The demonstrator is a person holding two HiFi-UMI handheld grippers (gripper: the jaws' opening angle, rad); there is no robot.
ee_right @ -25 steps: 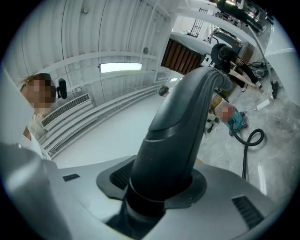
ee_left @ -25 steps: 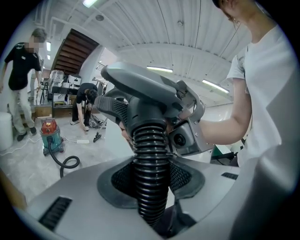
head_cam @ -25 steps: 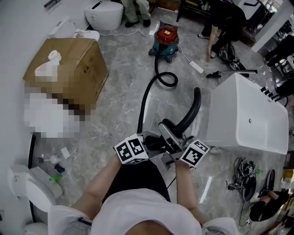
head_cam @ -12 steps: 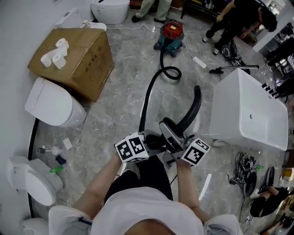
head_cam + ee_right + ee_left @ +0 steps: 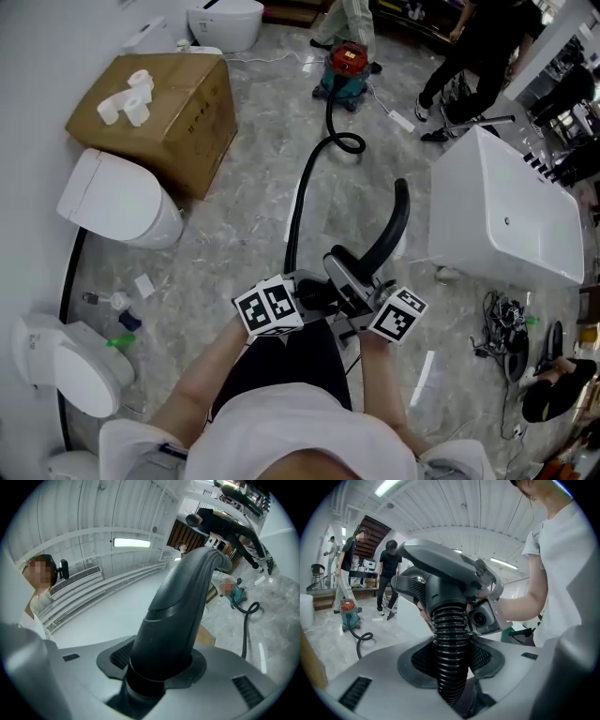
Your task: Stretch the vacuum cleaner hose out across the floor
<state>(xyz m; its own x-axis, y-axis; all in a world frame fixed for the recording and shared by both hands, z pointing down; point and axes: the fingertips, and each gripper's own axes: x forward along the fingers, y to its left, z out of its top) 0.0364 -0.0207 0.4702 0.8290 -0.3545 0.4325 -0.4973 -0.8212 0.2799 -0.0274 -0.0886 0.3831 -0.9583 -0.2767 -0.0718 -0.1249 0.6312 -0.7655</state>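
Hose (image 5: 298, 202): black and ribbed. It runs from the red vacuum cleaner (image 5: 347, 64) at the far end of the floor (image 5: 244, 216), through one small loop (image 5: 349, 142), then in a nearly straight line to your hands.

Change over the last second: the vacuum cleaner sits further up the head view than before. The loop has drawn in tighter. The run between the loop and you is longer and straighter. The cardboard box (image 5: 169, 108) and toilet (image 5: 117, 202) have slid further into view on the left. I read this as you backing away with the hose end and taking up slack, while the canister stays put.

Grip: unchanged.
- Your left gripper (image 5: 451, 667) is clamped round the ribbed hose just below its cuff, pads pressing both sides.
- Your right gripper (image 5: 159, 667) is closed on the smooth, rigid handle (image 5: 180, 606), which curves up and away toward the white tub (image 5: 506, 211).
- Both grippers sit close together in front of your waist.

Meaning for the task: the stretch is well under way but not finished. The loop near the vacuum cleaner is the remaining slack. Once it opens out, expect the canister to start rolling after you.
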